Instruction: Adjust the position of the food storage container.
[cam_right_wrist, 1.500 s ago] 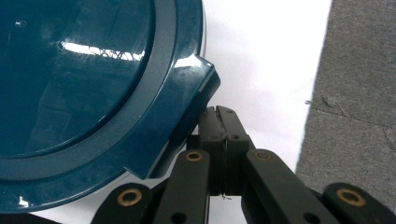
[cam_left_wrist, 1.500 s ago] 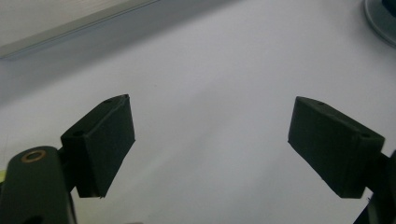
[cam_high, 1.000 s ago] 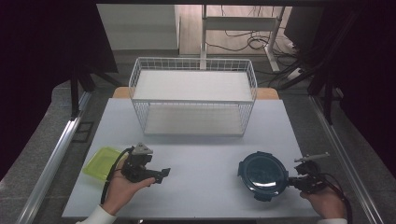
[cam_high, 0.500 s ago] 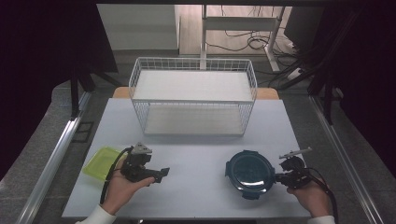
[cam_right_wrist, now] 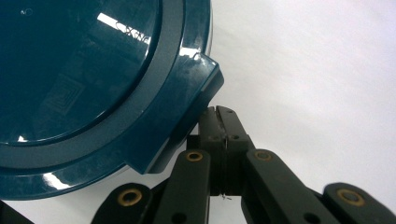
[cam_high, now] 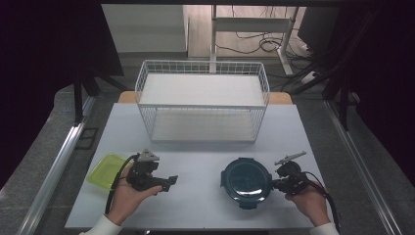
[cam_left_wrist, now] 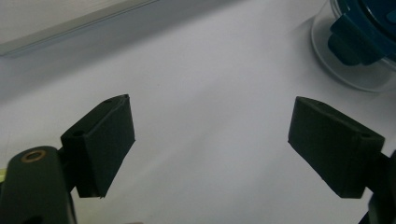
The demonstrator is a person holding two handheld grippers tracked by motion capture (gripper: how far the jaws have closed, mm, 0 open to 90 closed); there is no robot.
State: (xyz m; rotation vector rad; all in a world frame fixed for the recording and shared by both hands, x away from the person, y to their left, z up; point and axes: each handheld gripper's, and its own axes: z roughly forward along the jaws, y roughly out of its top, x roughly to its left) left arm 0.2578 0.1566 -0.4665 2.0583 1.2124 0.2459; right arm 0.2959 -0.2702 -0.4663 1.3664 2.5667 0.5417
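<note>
Right now your right hand-held gripper (cam_high: 280,184), jaws pressed together and empty, nudges the round teal-lidded container (cam_high: 247,181) at lower right of the surface (cam_high: 205,147); your left hand-held gripper (cam_high: 169,182) waits wide open, lower left.

Left tool (cam_high: 169,182) wide open, level — right tool (cam_high: 275,185) pinched closed, low.

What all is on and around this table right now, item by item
round container: one, dark blue lid, table front right, against the right tool
wire basket: one, white, back middle of the table
shallow tray: one, yellow-green, front left edge
table: one, white
left tool: one, black, jaws apart over bare table
right tool: one, black, jaws shut, tips at the lid's latch
hands: two, at the near edge
</note>
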